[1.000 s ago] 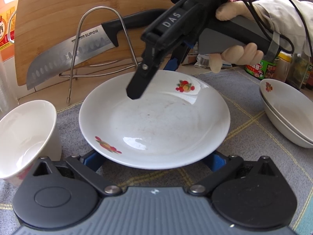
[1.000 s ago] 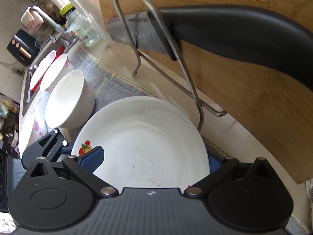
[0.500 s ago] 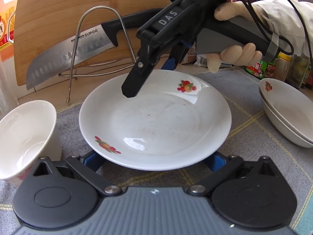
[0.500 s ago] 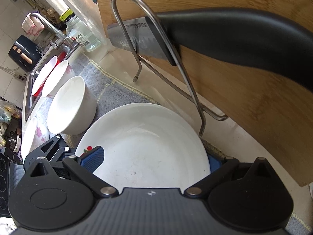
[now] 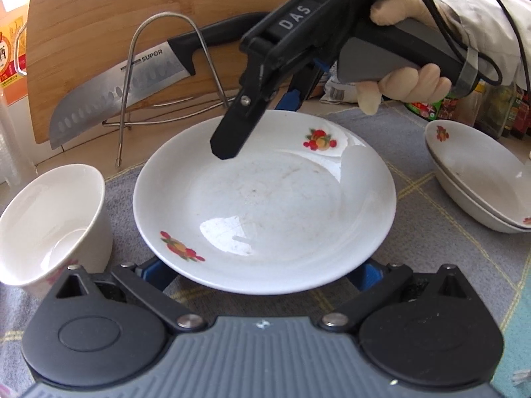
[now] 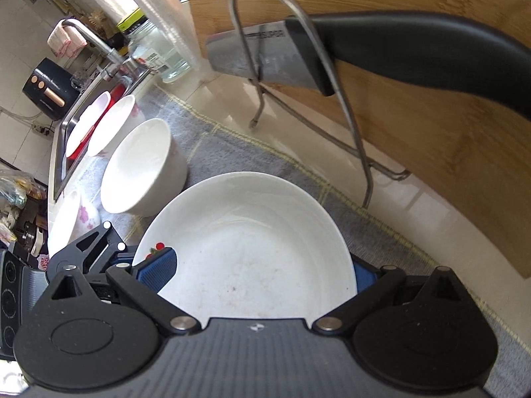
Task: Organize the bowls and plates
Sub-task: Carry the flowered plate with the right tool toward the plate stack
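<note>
White glazed ceramics lie on a grey woven mat with yellow grid lines [image 5: 441, 232] that covers the worktop. At far left in the left wrist view stands a tall white cup-shaped bowl [image 5: 49, 229], tilted toward the camera, just beside the wide white plate with red fruit decals [image 5: 265, 199]. The plate sits flat on the mat, centred between the two sets of tongs. The left tongs [image 5: 262, 273] stand wide open at the plate's near rim; their blue pads show at either side below the rim, and whether they touch it cannot be told. Behind the plate, a steel wire rack [image 5: 166, 76] carries a broad steel knife with a black handle [image 5: 126, 89], and a bamboo cutting board [image 5: 99, 10] leans behind both. The right tongs [image 5: 255, 119], held by a gloved hand [image 5: 408, 79], reach down over the plate's far rim; one black finger hangs above the plate's inner slope, the other behind the rim. In the right wrist view these tongs are spread wide, the plate [image 6: 245, 248] lying between the blue pads [image 6: 156, 265], with the left pad over the decal at the rim. At far right rest two stacked shallow white bowls with fruit decals [image 5: 481, 175], well apart from both tongs.
</note>
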The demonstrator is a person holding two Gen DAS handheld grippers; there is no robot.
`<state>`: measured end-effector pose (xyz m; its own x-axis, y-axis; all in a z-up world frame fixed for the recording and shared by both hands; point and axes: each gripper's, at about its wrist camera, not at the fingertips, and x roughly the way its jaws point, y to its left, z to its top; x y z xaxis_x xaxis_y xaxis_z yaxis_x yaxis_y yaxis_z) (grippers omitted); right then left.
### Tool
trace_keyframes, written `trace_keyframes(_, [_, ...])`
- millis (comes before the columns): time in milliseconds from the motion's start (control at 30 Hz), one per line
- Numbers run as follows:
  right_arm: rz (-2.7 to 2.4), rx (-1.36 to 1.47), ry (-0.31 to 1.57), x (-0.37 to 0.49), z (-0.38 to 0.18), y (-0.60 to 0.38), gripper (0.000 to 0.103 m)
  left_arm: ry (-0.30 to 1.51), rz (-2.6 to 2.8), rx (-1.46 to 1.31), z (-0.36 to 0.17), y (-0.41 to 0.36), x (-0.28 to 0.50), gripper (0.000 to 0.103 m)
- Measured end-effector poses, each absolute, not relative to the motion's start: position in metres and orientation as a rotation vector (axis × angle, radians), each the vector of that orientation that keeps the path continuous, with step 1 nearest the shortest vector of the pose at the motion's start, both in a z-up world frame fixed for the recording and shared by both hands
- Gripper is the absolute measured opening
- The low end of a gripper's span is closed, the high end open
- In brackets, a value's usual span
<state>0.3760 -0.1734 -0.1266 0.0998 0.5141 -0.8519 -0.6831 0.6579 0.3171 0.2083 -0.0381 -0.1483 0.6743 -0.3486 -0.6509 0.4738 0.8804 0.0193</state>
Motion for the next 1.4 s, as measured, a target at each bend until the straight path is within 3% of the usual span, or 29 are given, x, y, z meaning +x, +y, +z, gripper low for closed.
trace_keyframes(1400, [0.794, -0.065, 1.104, 0.255, -0.088, -0.226, 0.103, 0.669, -0.585, 0.273, -0.099, -0.062, 0.125, 0.102])
